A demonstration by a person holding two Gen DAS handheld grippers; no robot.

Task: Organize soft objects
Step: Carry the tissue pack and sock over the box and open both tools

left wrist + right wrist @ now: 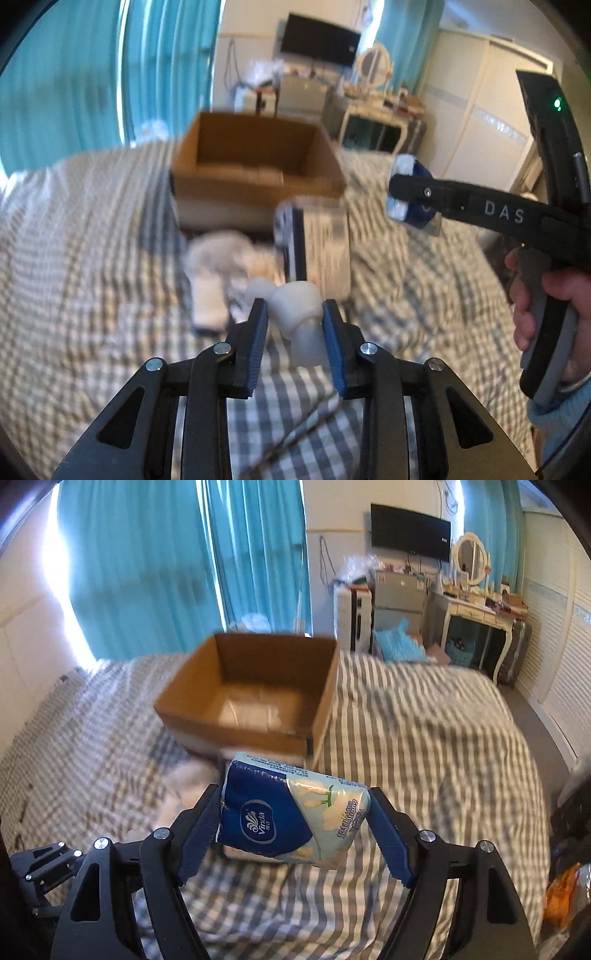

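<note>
Closest to my left camera, the left gripper (pixel 295 314) has its blue pads clenched on a small white soft toy (pixel 297 317), lifted above the checked bed cover (pixel 92 277). My right gripper (pixel 295 812) grips a blue and pale green tissue pack (pixel 291 812) between its pads, held in the air on the near side of the open cardboard box (pixel 255 686). In the left view that same pack (pixel 410 195) shows well to the right of the box (pixel 258 162), pinched in the right gripper (pixel 400 194), with a hand (pixel 532 306) on the handle. The box sits on the bed. Just in front of the box lie a second, upright tissue pack (pixel 314 247) and a blurred heap of white soft things (pixel 221 273) to its left.
</note>
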